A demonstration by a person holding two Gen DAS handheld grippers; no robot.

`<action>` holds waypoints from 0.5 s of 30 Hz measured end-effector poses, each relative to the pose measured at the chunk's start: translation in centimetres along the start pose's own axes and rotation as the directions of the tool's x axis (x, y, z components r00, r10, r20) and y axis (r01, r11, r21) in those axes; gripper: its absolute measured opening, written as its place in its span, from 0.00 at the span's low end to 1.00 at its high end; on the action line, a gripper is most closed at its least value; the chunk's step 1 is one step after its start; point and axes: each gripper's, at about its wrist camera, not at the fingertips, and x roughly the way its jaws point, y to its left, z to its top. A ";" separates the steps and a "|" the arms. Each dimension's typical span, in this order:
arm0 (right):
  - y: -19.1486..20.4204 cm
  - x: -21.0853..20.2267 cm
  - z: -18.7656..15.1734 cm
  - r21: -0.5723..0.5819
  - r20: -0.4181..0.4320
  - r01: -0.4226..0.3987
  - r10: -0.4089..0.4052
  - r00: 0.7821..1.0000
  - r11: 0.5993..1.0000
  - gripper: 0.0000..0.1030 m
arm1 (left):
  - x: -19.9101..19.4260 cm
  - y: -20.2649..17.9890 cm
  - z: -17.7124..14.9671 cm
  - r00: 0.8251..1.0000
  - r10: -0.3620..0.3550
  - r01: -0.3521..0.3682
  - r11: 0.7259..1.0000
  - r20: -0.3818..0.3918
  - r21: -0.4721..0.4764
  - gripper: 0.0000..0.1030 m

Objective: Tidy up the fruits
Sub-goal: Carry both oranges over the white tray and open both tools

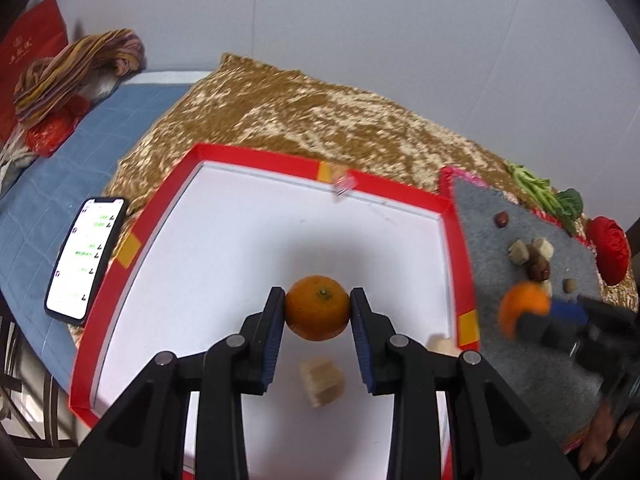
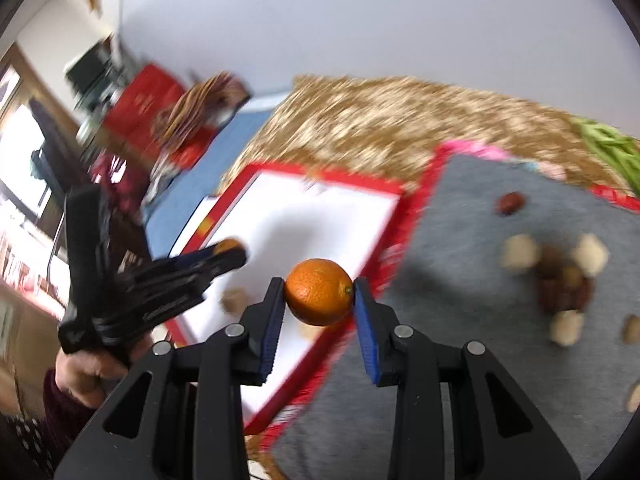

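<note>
Claw [image 2: 319, 292] grips an orange [image 2: 319, 291], seemingly blurred leftward.

We see an orange [image 1: 317, 307] with finely dimpled, slightly glossy peel between matt black plastic fingers [image 1: 273, 312] faced with ribbed blue pads. The tray [image 1: 454, 264] at 12 o'clock has a smooth matt white floor and glossy red card walls. At 3 o'clock lies fuzzy grey felt [image 1: 516, 360]; beyond, crushed golden velvet [image 1: 320, 120].
</note>
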 end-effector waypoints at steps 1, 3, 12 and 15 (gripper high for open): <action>0.8 1.0 -0.4 -0.019 -0.022 -0.007 0.006 1.000 1.000 0.35 | 0.1 0.2 0.0 1.000 0.003 -0.003 1.000 -0.004 -0.002 0.31; 1.8 2.7 -0.8 -0.043 -0.057 -0.009 0.006 0.998 0.999 0.35 | 0.2 0.5 -0.1 1.000 0.015 -0.015 1.000 -0.011 -0.009 0.31; 3.3 5.1 -2.5 -0.126 -0.119 -0.009 -0.006 0.993 0.992 0.36 | 0.2 1.1 -0.1 0.994 0.104 -0.105 0.994 -0.020 -0.028 0.32; 3.9 4.5 -2.5 -0.142 -0.102 -0.029 0.014 0.995 0.989 0.36 | -0.1 1.1 0.0 0.990 0.142 -0.142 0.989 0.002 -0.035 0.41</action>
